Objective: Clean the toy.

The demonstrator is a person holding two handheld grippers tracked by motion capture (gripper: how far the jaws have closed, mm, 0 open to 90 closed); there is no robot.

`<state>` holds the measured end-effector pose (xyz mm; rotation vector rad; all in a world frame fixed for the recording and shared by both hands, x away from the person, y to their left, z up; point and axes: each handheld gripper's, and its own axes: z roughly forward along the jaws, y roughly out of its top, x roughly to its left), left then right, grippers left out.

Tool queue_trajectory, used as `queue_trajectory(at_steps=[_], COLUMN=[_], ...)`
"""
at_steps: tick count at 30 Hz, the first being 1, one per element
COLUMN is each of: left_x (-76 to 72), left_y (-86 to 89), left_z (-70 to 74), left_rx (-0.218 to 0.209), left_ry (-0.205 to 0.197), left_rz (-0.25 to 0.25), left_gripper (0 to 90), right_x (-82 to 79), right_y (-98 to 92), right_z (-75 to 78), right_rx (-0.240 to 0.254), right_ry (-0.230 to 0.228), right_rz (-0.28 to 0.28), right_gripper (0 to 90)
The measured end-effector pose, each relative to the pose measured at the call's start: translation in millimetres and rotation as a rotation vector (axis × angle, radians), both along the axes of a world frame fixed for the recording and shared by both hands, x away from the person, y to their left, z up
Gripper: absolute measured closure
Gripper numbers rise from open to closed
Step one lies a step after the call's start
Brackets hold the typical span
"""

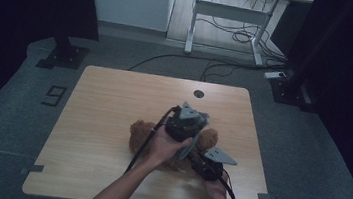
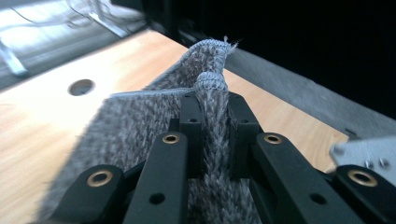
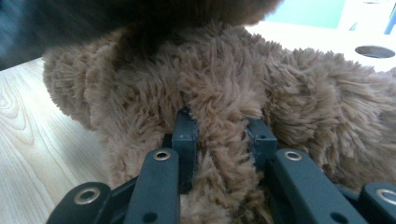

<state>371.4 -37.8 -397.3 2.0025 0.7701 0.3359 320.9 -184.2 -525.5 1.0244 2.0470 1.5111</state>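
Dim room, light wood surface (image 1: 101,121) with a brown plush bear (image 1: 141,135) lying near the front edge. Right tongs (image 3: 223,128) are clamped into its fur, pinning it, while left tongs (image 2: 210,109) pinch a grey knit garment (image 2: 140,126), probably the bear's sweater coming off. Next move looks like peeling the knit clear while the right holds firm.

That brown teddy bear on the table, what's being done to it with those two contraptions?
A person holds a claw in each hand over a wooden table. The right claw is clamped on a tuft of fur of the brown plush teddy bear, which lies on the table. The left claw pinches a fold of grey knitted fabric, possibly a small garment, lifted above the bear. Whether it is going on or coming off, I can't tell.
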Motion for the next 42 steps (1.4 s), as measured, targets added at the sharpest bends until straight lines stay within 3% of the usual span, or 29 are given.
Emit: queue_trajectory(at_steps=[3,6,7,8,10,13,17,22,27,31,36,42], left_x=[11.1,19.8,21.8,22.9,21.8,18.6,17.7,9.5,0.9,-2.3,-2.2,-4.3], left_y=[-16.2,-14.3,-9.5,-3.0,9.6,26.8,58.4,97.8,117.8,138.5,165.0,177.3], left_z=[-20.9,-46.9,-54.2,-58.6,-57.8,-52.8,-50.9,-47.2,-38.8,-42.4,-52.9,-51.8], left_rx=[0.058,0.138,0.14,0.108,0.076,0.095,0.115,0.019,0.025,0.044,-0.017,-0.015], left_ry=[0.058,0.088,0.096,0.102,0.102,0.066,0.055,0.058,0.028,0.023,0.06,0.058], left_rz=[0.008,0.041,0.05,0.058,0.07,0.107,0.167,0.186,0.215,0.255,0.295,0.324], left_gripper=[79.2,79.3,79.3,79.4,79.4,79.4,79.4,79.4,79.4,79.4,79.3,79.3], right_x=[-1.1,-2.4,-2.5,-2.0,-1.7,-2.3,-2.2,-2.5,-2.1,-1.8,-1.8,-2.1], right_y=[0.4,0.2,0.2,0.3,1.4,2.4,1.7,2.6,2.0,1.3,1.6,1.5], right_z=[-0.4,-0.5,-0.6,-0.8,-1.4,-1.2,-1.4,-1.2,-1.5,-1.6,-1.9,-2.2], right_rx=[0.001,-0.009,-0.009,-0.011,-0.014,-0.02,-0.015,-0.019,-0.013,-0.01,-0.006,-0.003], right_ry=[-0.003,-0.007,-0.008,-0.011,-0.012,-0.018,-0.016,-0.019,-0.018,-0.012,-0.014,-0.013], right_rz=[-0.004,-0.002,-0.002,0.0,0.001,-0.006,-0.009,-0.008,-0.009,-0.009,-0.009,-0.012], right_gripper=[71.3,71.3,71.3,71.3,71.3,71.3,71.3,71.2,71.2,71.1,71.1,71.0])
